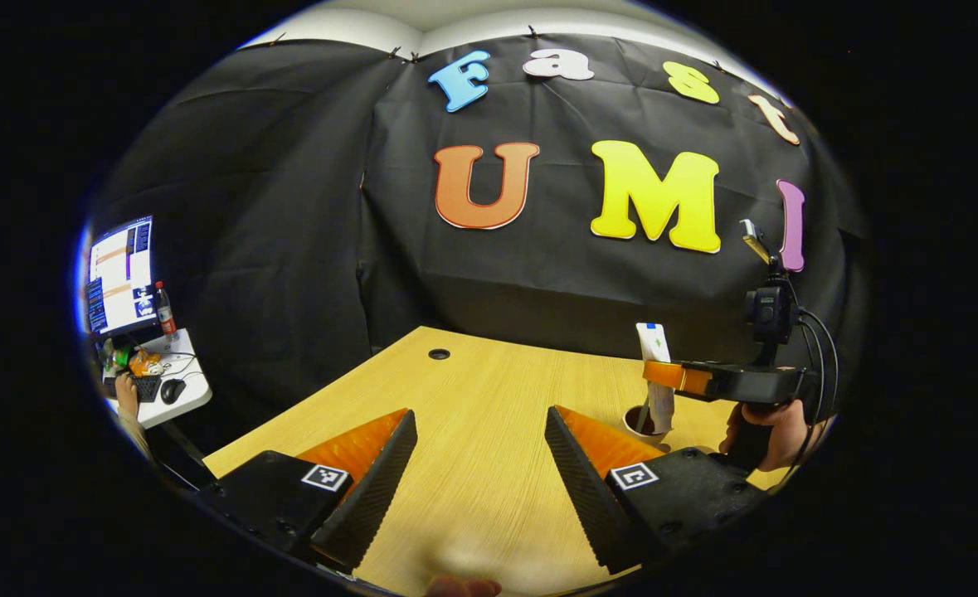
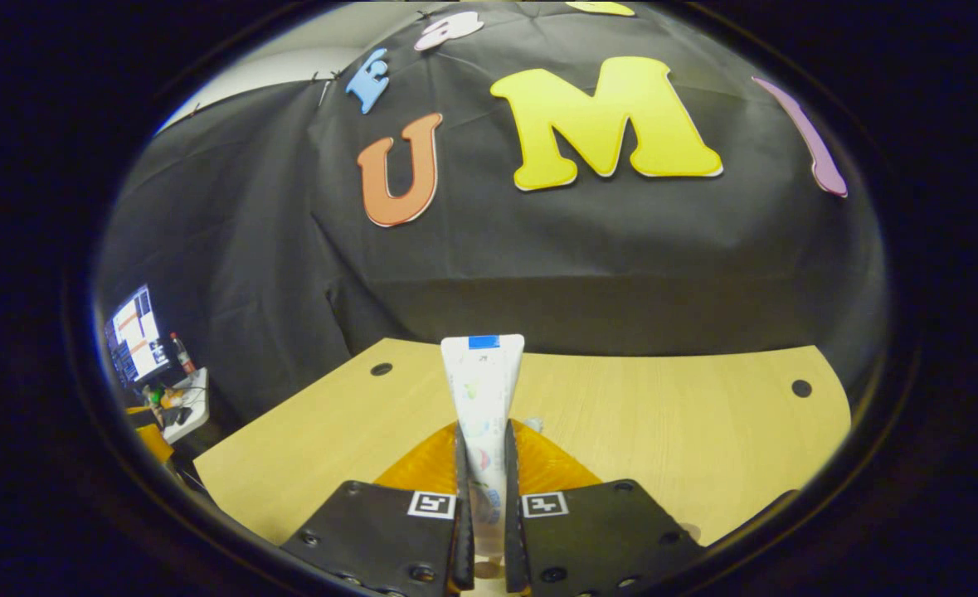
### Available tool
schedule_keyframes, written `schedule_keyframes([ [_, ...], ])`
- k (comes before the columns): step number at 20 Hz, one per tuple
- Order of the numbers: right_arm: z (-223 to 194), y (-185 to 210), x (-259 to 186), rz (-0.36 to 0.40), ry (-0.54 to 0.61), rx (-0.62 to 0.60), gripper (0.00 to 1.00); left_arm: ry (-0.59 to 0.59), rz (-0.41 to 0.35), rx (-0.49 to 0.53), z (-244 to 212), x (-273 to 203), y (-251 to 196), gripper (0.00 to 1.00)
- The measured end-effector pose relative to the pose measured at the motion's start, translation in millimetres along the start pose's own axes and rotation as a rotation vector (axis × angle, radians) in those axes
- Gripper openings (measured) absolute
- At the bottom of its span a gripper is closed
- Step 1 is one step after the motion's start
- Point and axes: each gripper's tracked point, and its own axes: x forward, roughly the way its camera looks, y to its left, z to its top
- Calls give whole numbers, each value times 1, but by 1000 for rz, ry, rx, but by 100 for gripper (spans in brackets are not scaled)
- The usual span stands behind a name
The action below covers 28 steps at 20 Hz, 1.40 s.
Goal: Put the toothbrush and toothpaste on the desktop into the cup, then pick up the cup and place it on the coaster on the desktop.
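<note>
right gripper clamped on upright toothpaste, left gripper spread wide, holding nothing

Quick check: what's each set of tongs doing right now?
Left tongs: open, empty.
Right tongs: shut on the white printed toothpaste tube, held upright.

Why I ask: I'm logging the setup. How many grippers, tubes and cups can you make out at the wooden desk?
Grippers: 2, the left gripper open and the right gripper shut on the tube
Toothpaste tube: 1
Cup: 1
Total: 4
</note>
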Motion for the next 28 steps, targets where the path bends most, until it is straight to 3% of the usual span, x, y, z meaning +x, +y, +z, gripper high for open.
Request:
schedule_keyframes([
  [15,-13,3,-3,20,49,-17,25,15,-6,6,-3,4,-5,99],
  [19,-35,-2,-23,25,89,-15,36,13,-21,6,-2,5,-12,99],
  [21,-40,-6,-30,14,99,-18,54,10,-31,10,-1,4,-17,99],
  [23,-40,-8,-38,4,99,-26,62,7,-43,14,-1,3,-23,99],
  [24,-37,-8,-44,3,90,-22,61,5,-47,16,0,1,-26,99],
  [26,-28,-9,-57,-4,62,-21,77,4,-59,21,3,-1,-34,98],
  [28,-17,-10,-72,-7,32,-26,82,3,-69,22,4,-6,-42,99],
])
